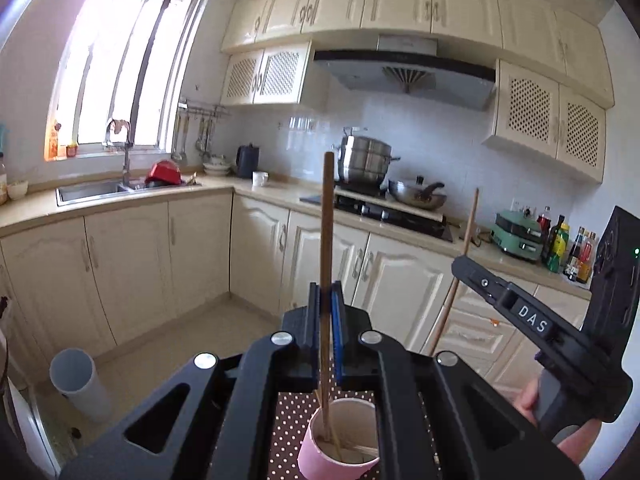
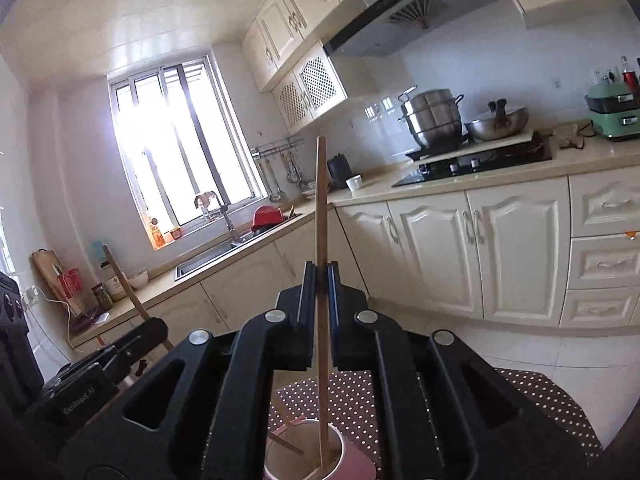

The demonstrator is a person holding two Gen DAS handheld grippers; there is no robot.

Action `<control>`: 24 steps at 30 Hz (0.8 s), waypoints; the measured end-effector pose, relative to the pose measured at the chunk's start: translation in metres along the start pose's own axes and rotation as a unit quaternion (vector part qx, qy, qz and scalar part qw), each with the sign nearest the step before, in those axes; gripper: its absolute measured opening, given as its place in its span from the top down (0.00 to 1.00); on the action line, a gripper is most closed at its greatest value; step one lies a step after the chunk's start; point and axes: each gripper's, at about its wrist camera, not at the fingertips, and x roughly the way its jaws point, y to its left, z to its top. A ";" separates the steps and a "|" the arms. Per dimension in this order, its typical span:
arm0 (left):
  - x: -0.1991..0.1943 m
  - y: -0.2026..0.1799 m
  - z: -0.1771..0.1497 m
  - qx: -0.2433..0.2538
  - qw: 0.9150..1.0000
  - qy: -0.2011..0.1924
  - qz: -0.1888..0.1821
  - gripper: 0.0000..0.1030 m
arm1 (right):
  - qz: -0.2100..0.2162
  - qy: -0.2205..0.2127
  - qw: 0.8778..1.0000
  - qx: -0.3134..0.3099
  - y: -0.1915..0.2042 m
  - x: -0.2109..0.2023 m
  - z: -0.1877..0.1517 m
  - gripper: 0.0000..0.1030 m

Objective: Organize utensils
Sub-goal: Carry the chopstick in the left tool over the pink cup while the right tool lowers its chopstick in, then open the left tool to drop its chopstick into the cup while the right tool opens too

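Observation:
My left gripper is shut on a brown wooden chopstick held upright, its lower end inside a pink cup on a brown polka-dot cloth. My right gripper is shut on a lighter wooden chopstick, also upright, with its tip in the same pink cup. The right gripper and its chopstick show at the right of the left wrist view. The left gripper's chopstick shows at the left of the right wrist view. Other thin sticks lie in the cup.
A grey cylinder stands on the floor at left. Cream cabinets run under an L-shaped counter with a sink, a stove with pots, a green appliance and bottles.

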 end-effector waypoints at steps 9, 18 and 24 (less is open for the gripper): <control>0.040 0.009 -0.026 0.002 0.999 0.047 -0.001 0.94 | 0.005 0.048 0.999 -0.010 -0.004 0.034 -0.035 0.94; 0.051 0.010 -0.050 0.019 0.998 0.058 -0.003 0.94 | -0.003 0.119 0.993 -0.021 -0.004 0.051 -0.071 0.94; 0.050 0.012 -0.056 0.031 0.998 0.058 0.005 0.80 | -0.004 0.141 0.990 -0.023 0.001 0.049 -0.076 0.93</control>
